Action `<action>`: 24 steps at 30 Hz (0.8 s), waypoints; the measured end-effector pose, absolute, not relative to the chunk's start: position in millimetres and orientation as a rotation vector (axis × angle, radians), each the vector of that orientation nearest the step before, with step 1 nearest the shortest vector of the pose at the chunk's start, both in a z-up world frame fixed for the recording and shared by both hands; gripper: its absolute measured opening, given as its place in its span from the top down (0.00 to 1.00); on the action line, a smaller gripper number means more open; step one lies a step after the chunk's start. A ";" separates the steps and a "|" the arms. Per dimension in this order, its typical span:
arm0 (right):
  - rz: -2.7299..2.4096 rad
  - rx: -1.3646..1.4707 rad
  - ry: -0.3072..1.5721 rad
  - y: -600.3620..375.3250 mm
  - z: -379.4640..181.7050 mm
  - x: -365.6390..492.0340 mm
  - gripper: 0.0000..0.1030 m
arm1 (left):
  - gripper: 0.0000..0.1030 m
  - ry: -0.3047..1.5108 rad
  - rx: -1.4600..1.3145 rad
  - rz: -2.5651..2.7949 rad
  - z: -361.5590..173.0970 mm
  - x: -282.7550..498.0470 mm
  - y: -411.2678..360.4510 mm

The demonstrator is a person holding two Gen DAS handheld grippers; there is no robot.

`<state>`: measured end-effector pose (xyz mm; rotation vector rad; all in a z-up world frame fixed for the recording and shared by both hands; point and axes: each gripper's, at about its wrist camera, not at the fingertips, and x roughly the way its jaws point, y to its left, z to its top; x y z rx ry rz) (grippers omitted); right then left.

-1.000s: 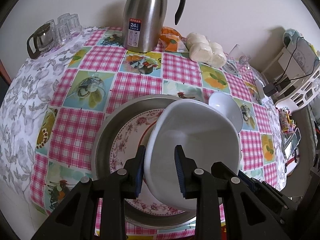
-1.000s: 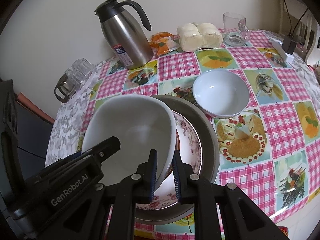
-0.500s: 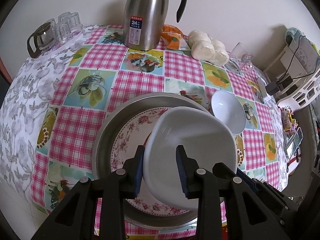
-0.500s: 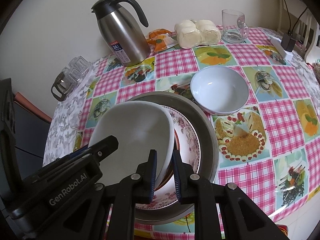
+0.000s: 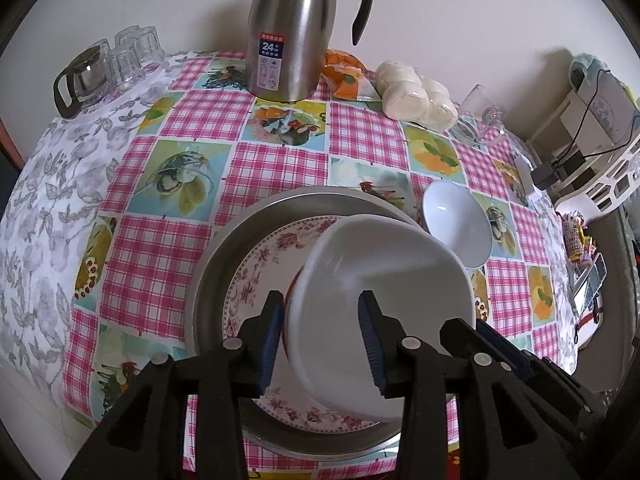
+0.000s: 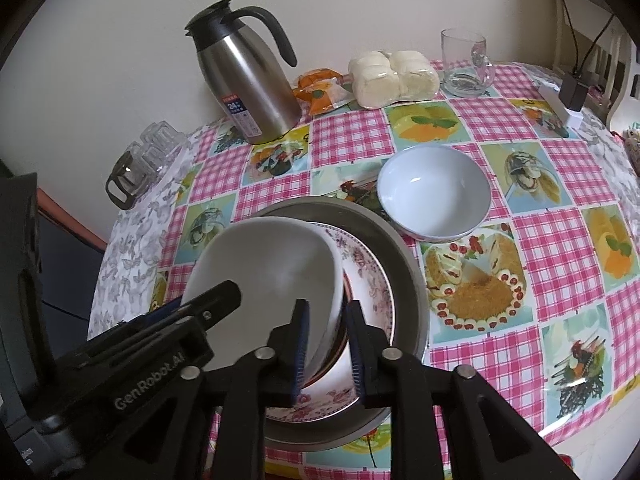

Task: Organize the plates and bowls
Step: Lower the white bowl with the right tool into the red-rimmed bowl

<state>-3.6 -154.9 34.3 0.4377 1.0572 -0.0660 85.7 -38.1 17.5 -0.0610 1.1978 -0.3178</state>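
Note:
A large white bowl [image 5: 384, 280] [image 6: 272, 272] sits on a floral plate [image 5: 256, 272] [image 6: 368, 284] inside a steel basin [image 5: 224, 264] [image 6: 404, 264]. A red-rimmed dish shows under the bowl. My left gripper [image 5: 322, 326] has opened; its jaws straddle the bowl's left rim without pinching it. My right gripper [image 6: 326, 344] stands with its jaws on either side of the bowl's right rim, close to it. A smaller pale-blue bowl [image 5: 460, 224] [image 6: 434, 188] stands on the tablecloth just right of the basin.
A steel thermos jug [image 5: 288, 28] [image 6: 244, 80], packaged buns [image 5: 416, 96] [image 6: 392, 72], an orange snack packet [image 6: 320, 88] and a glass mug [image 6: 464, 64] stand at the back. Glasses and a small glass pot [image 5: 84, 76] stand far left. The table edge is near me.
The white bowl came down onto the plate stack in the basin. My left gripper's jaws widened around its rim. The right gripper's jaws also parted slightly.

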 end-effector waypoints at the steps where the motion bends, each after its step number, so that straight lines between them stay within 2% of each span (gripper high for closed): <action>1: -0.068 0.440 1.058 -155.3 34.3 -3.7 0.74 | 0.58 1.198 -0.064 -0.317 17.5 86.0 -37.2; 24: -0.037 0.490 1.103 -150.0 17.9 3.8 0.69 | 0.58 1.250 -0.139 -0.320 2.1 96.6 -24.0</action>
